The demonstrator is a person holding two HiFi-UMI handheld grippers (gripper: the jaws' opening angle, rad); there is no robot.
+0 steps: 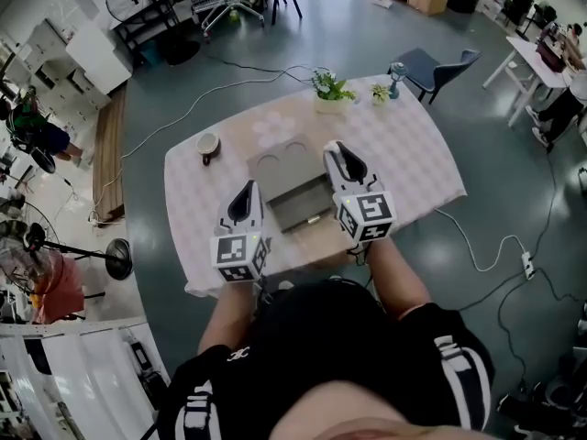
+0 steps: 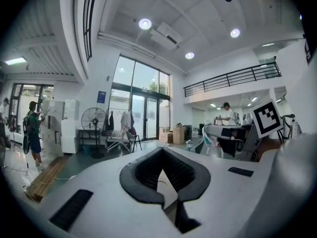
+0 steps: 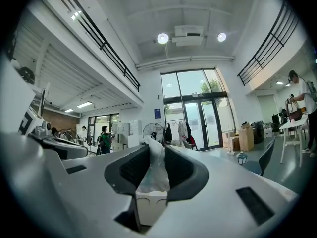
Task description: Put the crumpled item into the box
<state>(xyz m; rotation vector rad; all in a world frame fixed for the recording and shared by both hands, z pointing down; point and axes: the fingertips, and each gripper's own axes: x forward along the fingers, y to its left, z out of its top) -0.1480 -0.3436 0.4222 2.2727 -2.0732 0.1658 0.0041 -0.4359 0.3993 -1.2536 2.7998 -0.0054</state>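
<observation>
A crumpled white item (image 3: 155, 175) stands pinched between the pads of my right gripper (image 3: 156, 150), its top poking up past the fingertips. In the head view the right gripper (image 1: 336, 152) hovers over the right side of the open grey box (image 1: 312, 216), which lies in the middle of the table. The box's lid (image 1: 282, 159) is folded back and shows two round marks. My left gripper (image 1: 246, 192) is held just left of the box's near corner. Its jaws (image 2: 161, 150) meet at the tips with nothing between them. Both gripper views tilt up toward the ceiling.
The table (image 1: 413, 168) carries a pale checked cloth. A cup (image 1: 208, 144) stands at its far left, and two small potted plants (image 1: 330, 87) (image 1: 381, 92) stand at the far edge. A grey chair (image 1: 433, 67) is behind the table, with cables on the floor around it.
</observation>
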